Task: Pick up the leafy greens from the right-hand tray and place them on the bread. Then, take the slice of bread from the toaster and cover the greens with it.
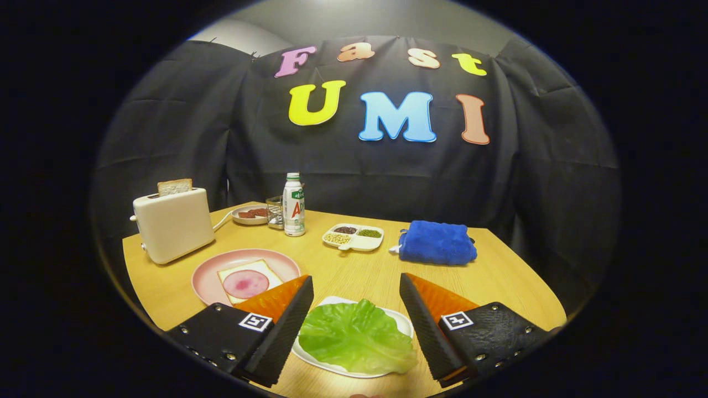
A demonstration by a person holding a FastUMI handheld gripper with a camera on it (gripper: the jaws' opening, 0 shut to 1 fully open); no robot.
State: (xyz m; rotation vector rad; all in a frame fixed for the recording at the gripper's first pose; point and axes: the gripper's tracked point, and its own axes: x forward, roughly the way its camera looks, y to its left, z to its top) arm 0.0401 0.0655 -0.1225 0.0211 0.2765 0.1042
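Gripper view has your claw (357, 309) spread wide, both fingers apart and touching nothing, hanging above the table (498, 265). Between the fingers lies the leafy greens (354, 337) on a white tray (332, 366), so your first pick is not yet made.

At about ten o'clock from the claw, just beyond the left finger, a pink plate (202, 282) carries the bread (265, 271) with a round slice of pink meat (245, 283) on top; no greens are on it yet. Farther out along ten o'clock stands the cream toaster (172, 224), and its slice of bread (175, 187) is upright in the slot, untouched. I judge the whole task lies ahead of you: grasp the leaf, lay it on the meat, then fetch the toast as a lid.

Toward eleven o'clock stand a small plate of brown food (250, 214), a glass (274, 213) and a white bottle (293, 204); its label is too small to make out. At twelve sits a divided dish of beans (354, 237), at one o'clock a folded blue towel (437, 242). Each finger mount carries a square black-and-white marker (255, 321), no words.
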